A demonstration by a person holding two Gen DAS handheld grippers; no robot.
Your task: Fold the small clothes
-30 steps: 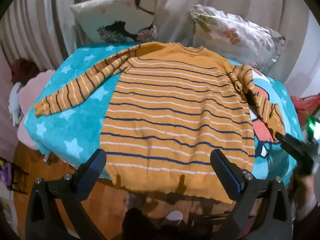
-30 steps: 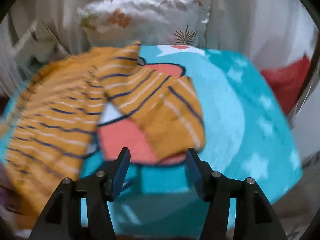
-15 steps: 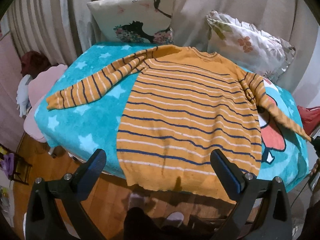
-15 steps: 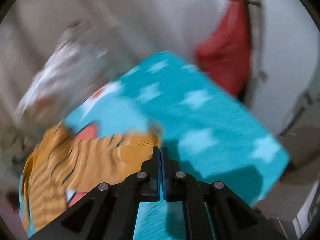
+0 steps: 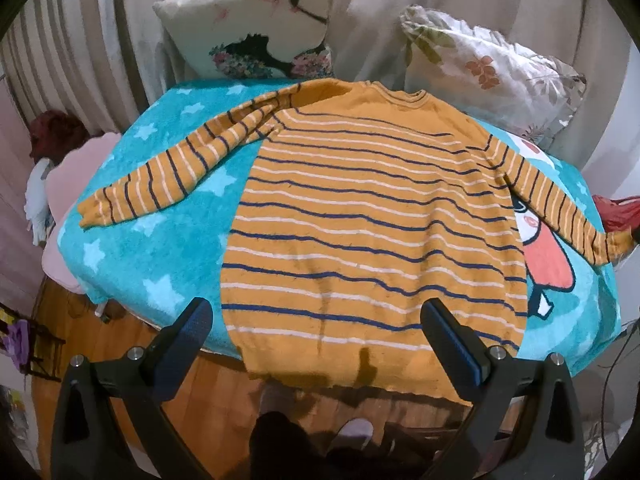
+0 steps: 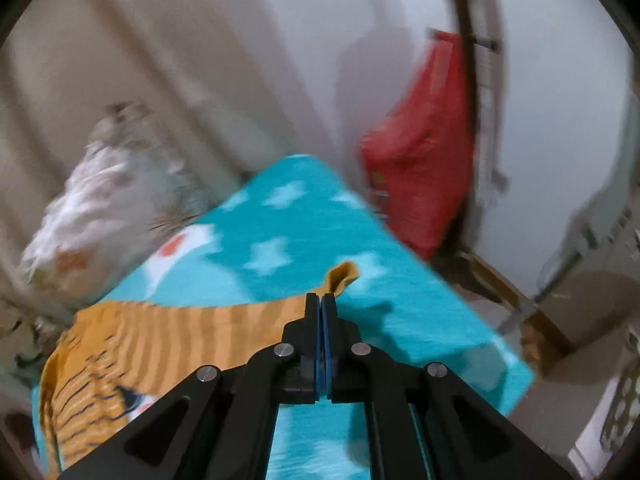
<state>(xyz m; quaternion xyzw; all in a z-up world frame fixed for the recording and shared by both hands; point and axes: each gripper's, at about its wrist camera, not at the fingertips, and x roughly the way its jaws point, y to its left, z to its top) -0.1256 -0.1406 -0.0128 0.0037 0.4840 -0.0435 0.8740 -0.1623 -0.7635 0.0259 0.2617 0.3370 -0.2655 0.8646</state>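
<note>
Looking down from the left wrist, we see a big blue blanket with white stars [image 5: 132,256] spread over a table. No boxes or baskets show in either view; the red bag [image 6: 420,160] hanging at the far right wall is shut, so we cannot tell what is in it.

On the blanket lies our orange striped sweater [image 5: 360,232], flat, with its neck at the far side and its bottom edge hanging a little over the near edge. Its left sleeve [image 5: 160,176] lies flat on the blanket, pointing left and near. Its right sleeve [image 5: 560,208] is pulled out straight to the right.

Two pillows lean at the far side: a bird pillow [image 5: 256,28] on the left and a leaf pillow [image 5: 488,72] on the right.

Our left gripper [image 5: 316,332] hangs over the near edge of the sweater with its fingers spread wide. Nothing is between them.

Our right gripper [image 6: 322,304] has its fingers pressed together on the cuff [image 6: 340,278] of the right sleeve. A bit of cuff sticks out past the tips.

A second ago the right sleeve lay bunched and folded on the blanket, and the right fingers were wide apart near it. Now the sleeve is stretched out long and the cuff is off to the right. The left sleeve and the body of the sweater lie as they did.
</note>
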